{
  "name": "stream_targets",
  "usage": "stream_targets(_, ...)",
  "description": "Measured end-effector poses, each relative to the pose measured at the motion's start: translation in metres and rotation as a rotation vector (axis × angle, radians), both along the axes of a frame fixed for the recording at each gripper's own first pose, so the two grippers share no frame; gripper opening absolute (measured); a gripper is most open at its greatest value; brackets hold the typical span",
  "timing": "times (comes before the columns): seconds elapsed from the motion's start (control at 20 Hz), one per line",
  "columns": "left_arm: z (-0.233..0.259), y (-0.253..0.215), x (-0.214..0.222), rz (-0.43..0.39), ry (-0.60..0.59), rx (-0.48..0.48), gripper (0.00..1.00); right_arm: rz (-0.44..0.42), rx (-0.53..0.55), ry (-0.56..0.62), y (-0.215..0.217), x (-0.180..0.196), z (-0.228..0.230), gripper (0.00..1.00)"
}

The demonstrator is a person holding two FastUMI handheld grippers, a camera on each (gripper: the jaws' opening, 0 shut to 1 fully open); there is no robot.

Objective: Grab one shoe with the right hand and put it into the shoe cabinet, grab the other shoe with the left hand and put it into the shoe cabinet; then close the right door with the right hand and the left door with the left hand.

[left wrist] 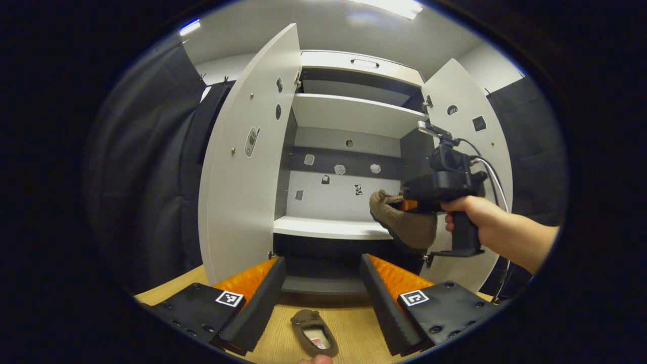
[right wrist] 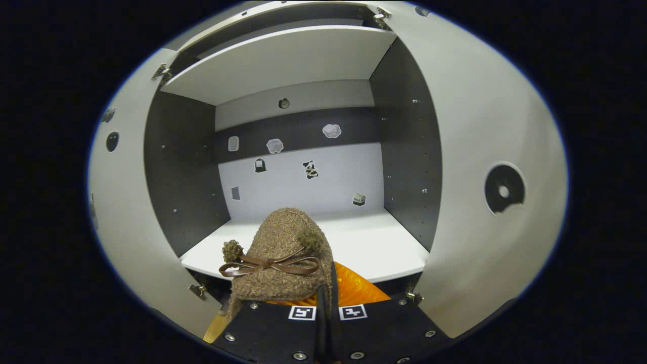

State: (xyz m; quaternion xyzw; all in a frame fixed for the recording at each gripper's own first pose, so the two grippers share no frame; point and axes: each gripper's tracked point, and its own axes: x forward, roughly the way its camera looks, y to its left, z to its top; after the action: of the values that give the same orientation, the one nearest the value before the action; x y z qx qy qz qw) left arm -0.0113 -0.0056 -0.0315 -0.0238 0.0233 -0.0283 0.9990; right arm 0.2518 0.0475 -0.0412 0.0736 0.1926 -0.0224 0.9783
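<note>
Two shoes, and I have one of them: my right claw (right wrist: pixel 326 290) is closed down narrow on the brown fuzzy slipper (right wrist: pixel 283 253), its fingers nearly together on the slipper's side by the opening, toe and bow pointing at 12 o'clock into the shoe cabinet (right wrist: pixel 404 151). In the left gripper view that claw and the hand (left wrist: pixel 475 217) gripping it sit at 3 o'clock, the slipper hanging just in front of the middle shelf's front edge, not yet resting on it.

My left claw (left wrist: pixel 323 298) is spread wide with nothing between its fingers. The second slipper (left wrist: pixel 313 333) lies on the wooden table (left wrist: pixel 354 328) at 6 o'clock, just below and between those fingers, sole down.

Outward, both doors stand open: the left door (left wrist: pixel 242 167) at 9 o'clock, the right door (left wrist: pixel 470 151) at 3 o'clock, close beside my right hand.

My worries: the pinch is on a soft edge, so the slipper could droop or twist out if I swing fast. Its heel hangs low and may catch the middle shelf (right wrist: pixel 364 247) lip. Letting go too near the edge could tip it back out or block the doors from shutting.
</note>
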Motion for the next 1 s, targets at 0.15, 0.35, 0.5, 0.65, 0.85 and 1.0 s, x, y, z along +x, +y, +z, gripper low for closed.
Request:
stream_targets(0.15, -0.002, 0.01, -0.001, 0.022, 0.005, 0.003, 0.96, -0.039, -0.011, 0.048, -0.011, 0.05, -0.004, 0.02)
stream_targets(0.35, -0.006, 0.025, -0.003, 0.056, 0.017, 0.002, 0.96, -0.065, -0.078, 0.107, -0.02, 0.093, -0.015, 0.02)
stream_targets(0.5, -0.009, 0.035, 0.0, 0.079, 0.029, 0.001, 0.96, -0.087, -0.107, 0.175, -0.028, 0.112, -0.034, 0.03)
stream_targets(0.65, -0.01, 0.042, 0.002, 0.097, 0.028, -0.003, 0.99, -0.08, -0.099, 0.241, -0.031, 0.116, -0.054, 0.05)
stream_targets(0.85, -0.013, 0.044, 0.007, 0.099, 0.034, 0.0, 0.96, -0.071, -0.093, 0.248, -0.034, 0.114, -0.054, 0.14)
stream_targets(1.0, -0.013, 0.04, 0.012, 0.086, 0.029, 0.0, 0.96, -0.043, -0.117, 0.254, -0.038, 0.107, -0.052, 0.19)
